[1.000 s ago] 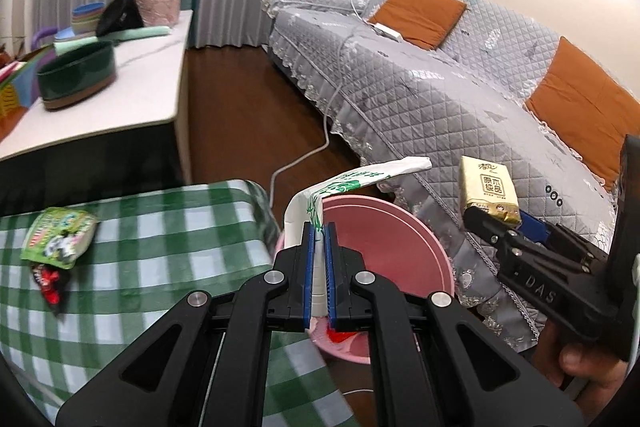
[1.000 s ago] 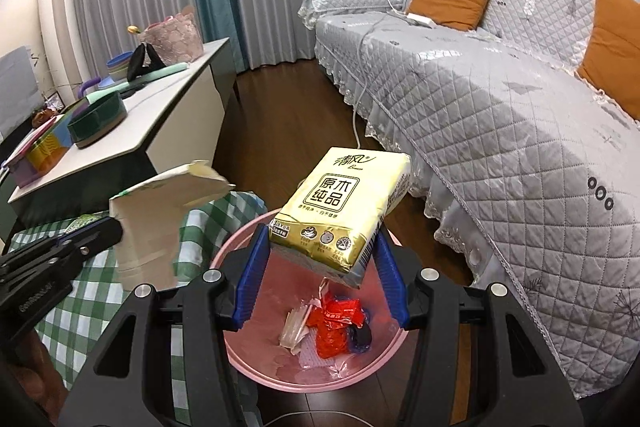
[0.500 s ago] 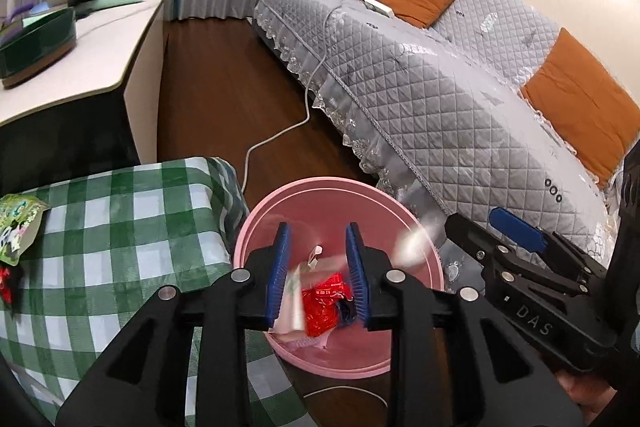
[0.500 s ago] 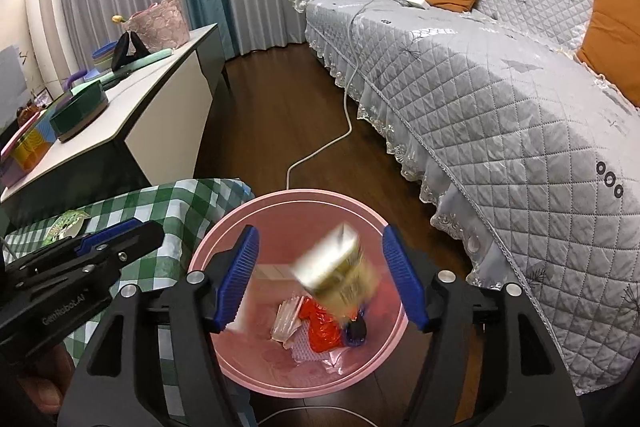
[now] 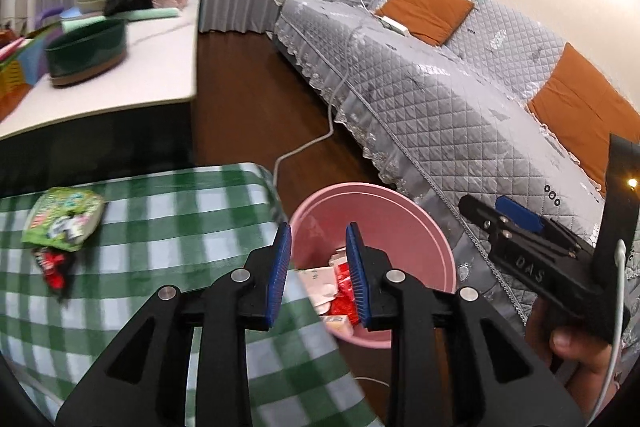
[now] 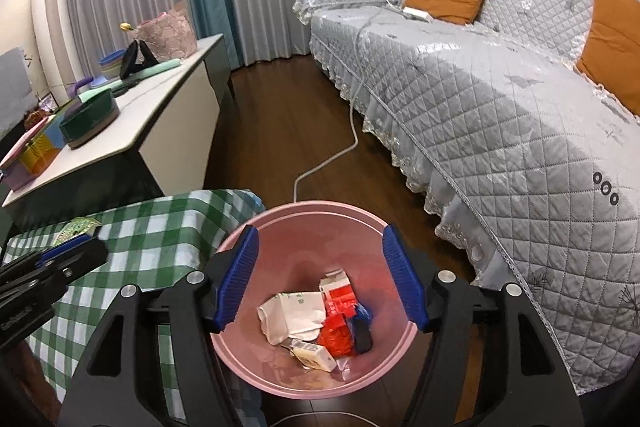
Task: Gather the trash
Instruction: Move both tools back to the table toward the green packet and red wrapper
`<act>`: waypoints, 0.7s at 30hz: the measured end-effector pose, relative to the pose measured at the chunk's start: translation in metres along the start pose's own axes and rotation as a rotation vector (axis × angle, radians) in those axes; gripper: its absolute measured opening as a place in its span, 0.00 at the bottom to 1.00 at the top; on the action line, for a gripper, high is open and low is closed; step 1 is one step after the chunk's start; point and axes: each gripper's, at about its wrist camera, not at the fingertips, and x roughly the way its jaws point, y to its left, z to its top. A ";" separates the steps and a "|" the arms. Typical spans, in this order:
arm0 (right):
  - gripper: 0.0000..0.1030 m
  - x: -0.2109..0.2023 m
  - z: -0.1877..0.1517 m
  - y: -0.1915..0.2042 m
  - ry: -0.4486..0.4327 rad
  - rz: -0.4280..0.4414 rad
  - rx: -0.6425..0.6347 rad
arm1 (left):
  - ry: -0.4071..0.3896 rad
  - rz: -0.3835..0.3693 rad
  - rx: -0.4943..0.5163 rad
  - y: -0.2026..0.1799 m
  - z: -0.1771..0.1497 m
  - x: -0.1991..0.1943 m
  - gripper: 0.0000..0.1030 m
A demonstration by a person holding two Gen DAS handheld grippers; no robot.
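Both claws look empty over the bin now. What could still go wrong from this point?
The green snack packet and red wrapper lie side by side on the checked tablecloth; one pinch may catch both or snag the cloth. The white cable runs along the floor beside the pink bin, so a nudged bin could catch it. Left claw and right claw sit close together and may collide.

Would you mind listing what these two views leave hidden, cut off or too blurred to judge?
- Left wrist view: the red wrapper under the green snack packet is motion-blurred; its print is unreadable.
- Left wrist view: the left gripper covers much of the pink bin contents.
- Right wrist view: the bin's near rim is hidden behind the right gripper.
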 end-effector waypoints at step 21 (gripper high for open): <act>0.36 -0.039 -0.004 0.113 -0.143 0.273 -0.078 | -0.102 0.242 -0.182 0.162 -0.045 -0.097 0.26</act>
